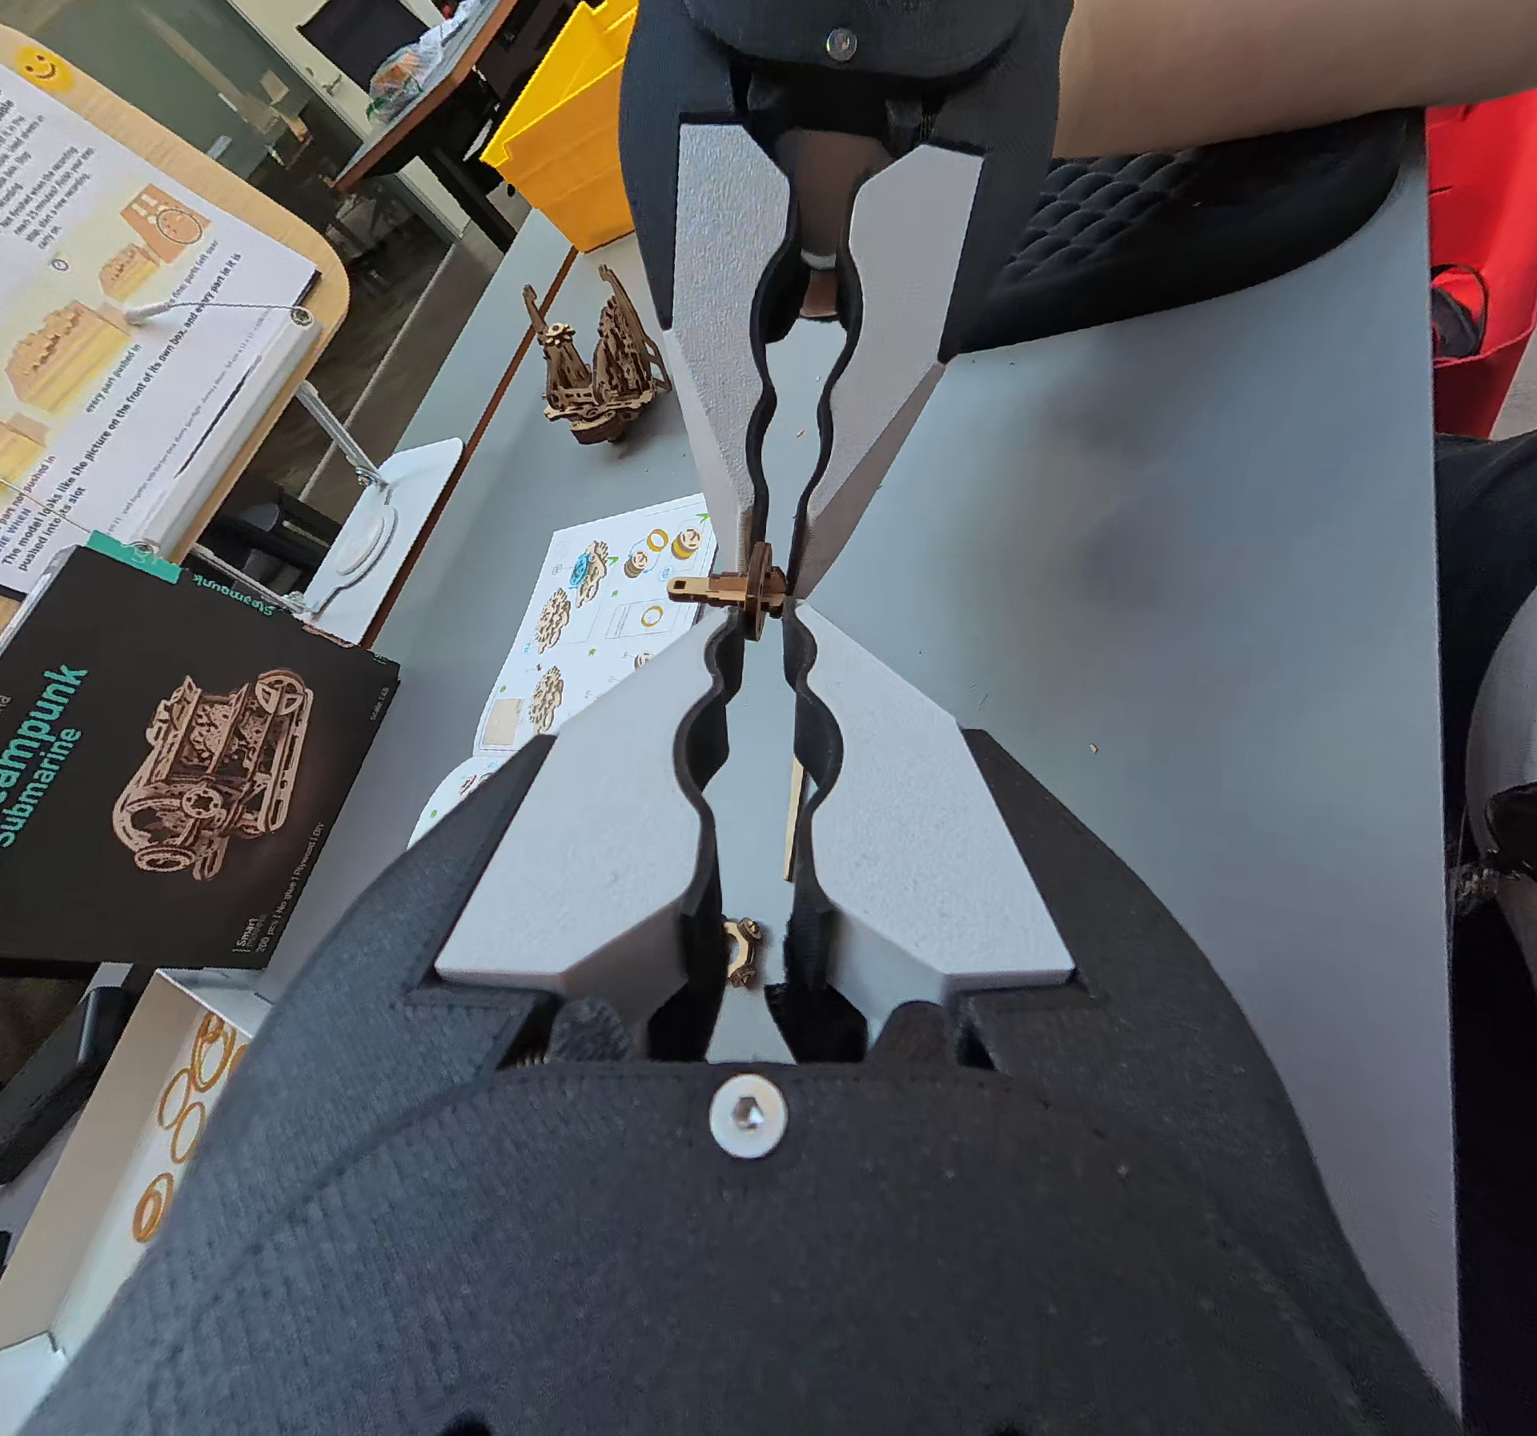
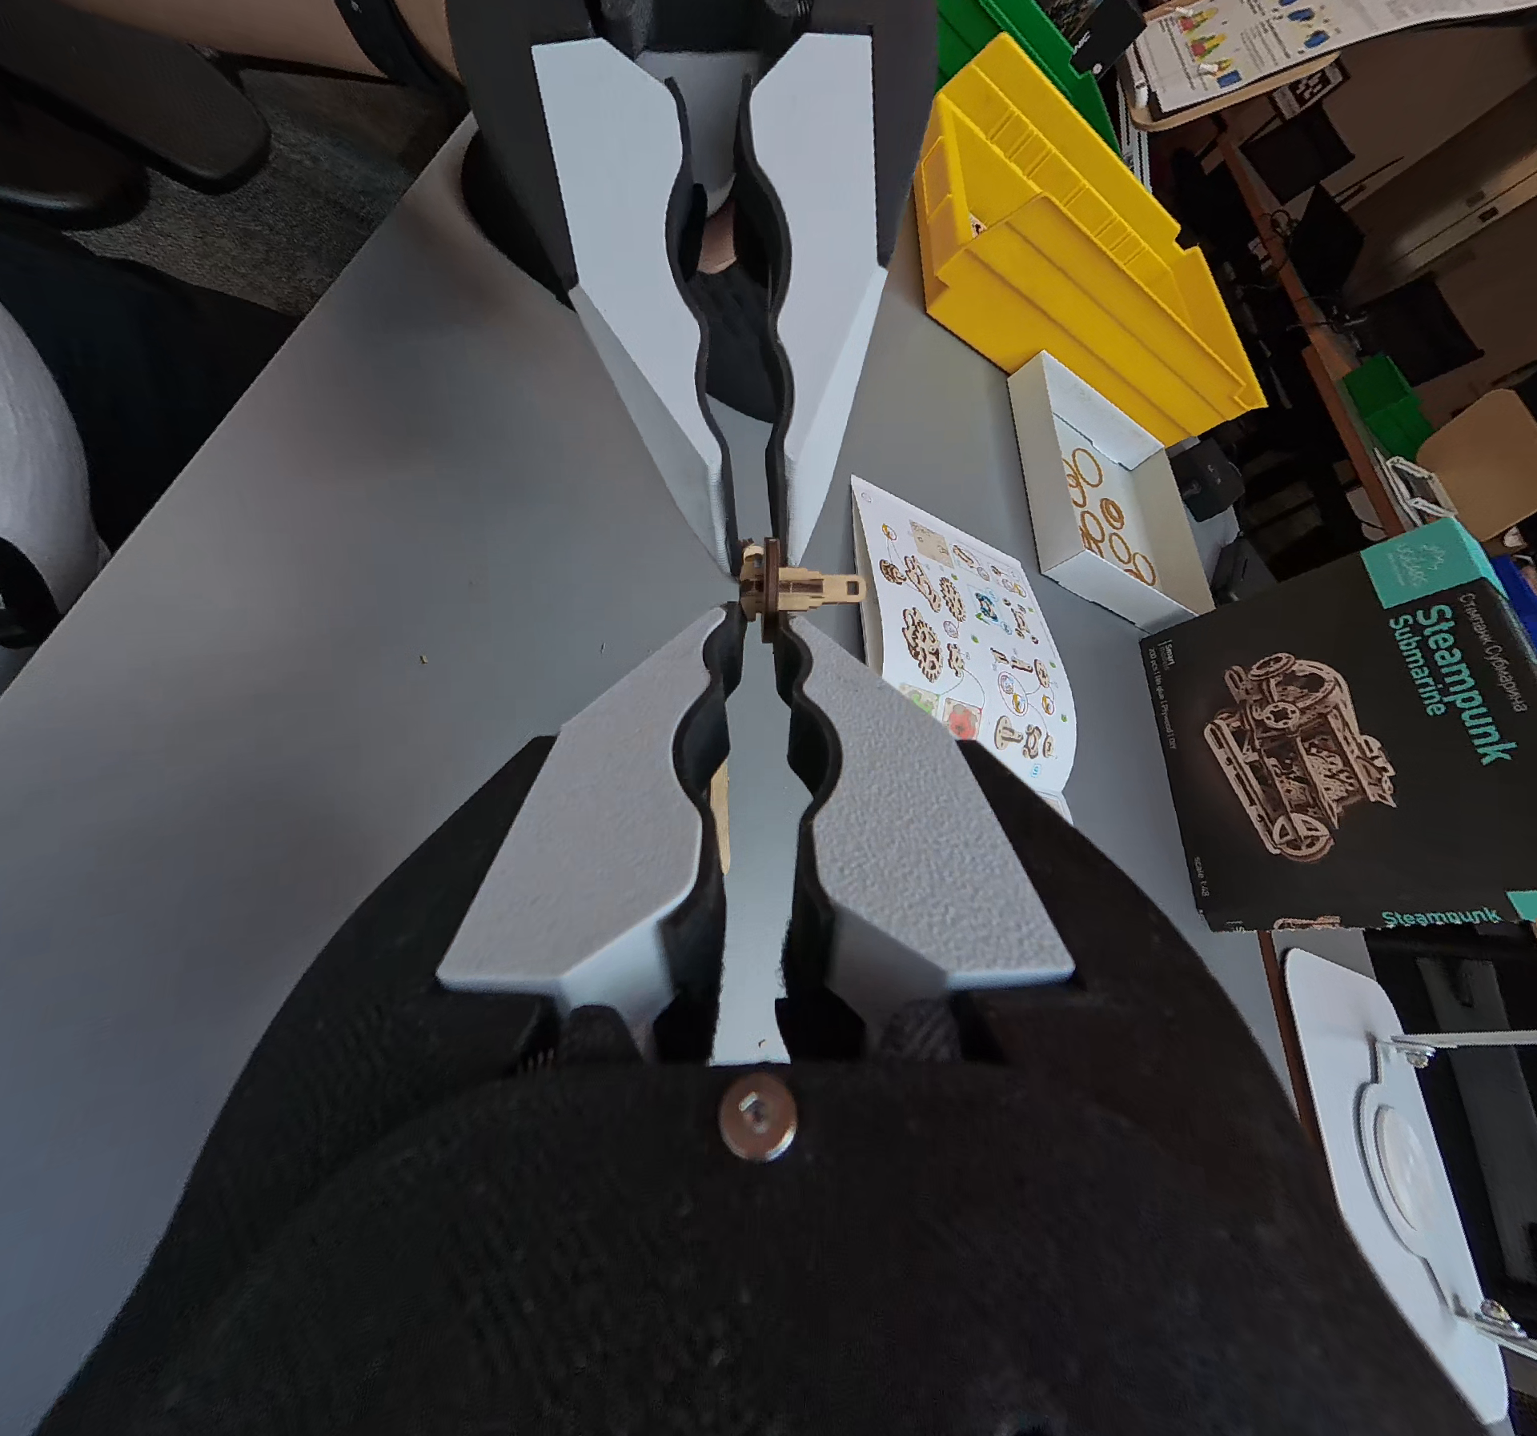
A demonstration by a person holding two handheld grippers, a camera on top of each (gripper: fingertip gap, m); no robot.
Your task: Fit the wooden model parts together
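over grey table (image 1: 1164, 564), both tongs closed tip to tip on small wooden axle with disc (image 1: 748, 588): left gripper (image 1: 761, 631) from 6 o'clock, right gripper (image 1: 769, 544) from 12; slightly crooked push could snap peg or drop it.

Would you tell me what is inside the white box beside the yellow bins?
The white box is open and holds several thin tan rings lying loose on its floor. Its raised near wall hides part of the floor, so anything against it cannot be seen.
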